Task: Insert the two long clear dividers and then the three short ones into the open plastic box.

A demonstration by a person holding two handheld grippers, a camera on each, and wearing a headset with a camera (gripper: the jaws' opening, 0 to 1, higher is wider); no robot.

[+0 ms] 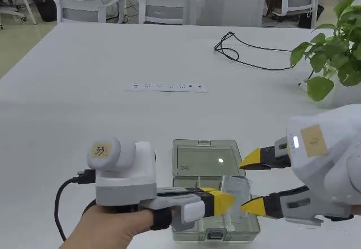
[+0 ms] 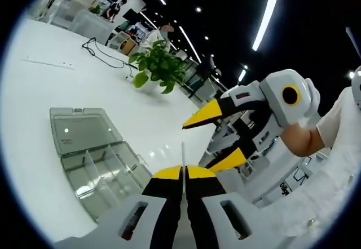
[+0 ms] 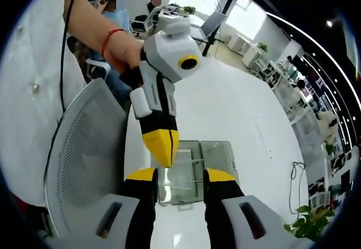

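Pinching clear divider [image 1: 237,190] edge-on, left gripper [image 1: 225,199] sits over open box [image 1: 242,233] at table [image 1: 113,119] near edge; right gripper [image 1: 242,184] spread, empty, just beside; keep divider upright, line its ends with wall slots, press down evenly; lid [image 1: 206,158] lies flat behind

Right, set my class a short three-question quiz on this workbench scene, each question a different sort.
1. Fill in: the jaws of the right hand-held gripper stand ____.
2. The clear divider is held by: A the left hand-held gripper; B the right one; C nothing.
3. True or false: the box lies open.
Key: 1 open; 2 A; 3 true.
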